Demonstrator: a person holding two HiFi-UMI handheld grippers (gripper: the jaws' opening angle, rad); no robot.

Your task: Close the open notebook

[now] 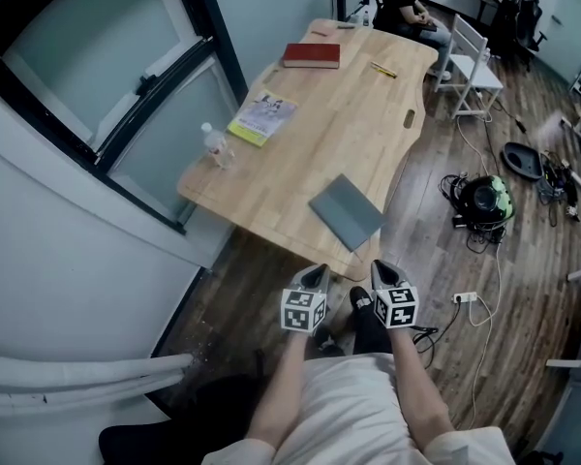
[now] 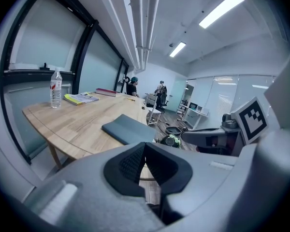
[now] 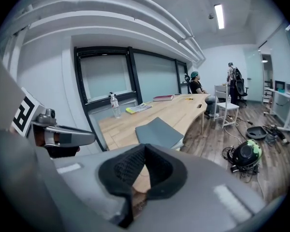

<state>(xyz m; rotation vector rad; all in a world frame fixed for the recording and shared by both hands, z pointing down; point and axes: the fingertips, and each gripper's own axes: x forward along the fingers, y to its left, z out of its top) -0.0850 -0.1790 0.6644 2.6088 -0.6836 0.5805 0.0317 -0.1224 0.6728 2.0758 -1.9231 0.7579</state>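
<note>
A grey notebook (image 1: 347, 211) lies flat with its cover down near the front edge of the wooden table (image 1: 339, 124). It also shows in the left gripper view (image 2: 128, 128) and the right gripper view (image 3: 159, 131). My left gripper (image 1: 317, 275) and right gripper (image 1: 382, 270) hang side by side just short of the table's front edge, below the notebook and apart from it. In each gripper's own view the black pads meet, left (image 2: 145, 146) and right (image 3: 144, 149), with nothing between them.
On the table lie a red book (image 1: 311, 55), a yellow magazine (image 1: 262, 117), a water bottle (image 1: 216, 146) and a yellow pen (image 1: 383, 69). A person sits at the far end (image 1: 407, 8) beside a white chair (image 1: 472, 61). A black-green machine (image 1: 484, 198) and cables lie on the floor to the right.
</note>
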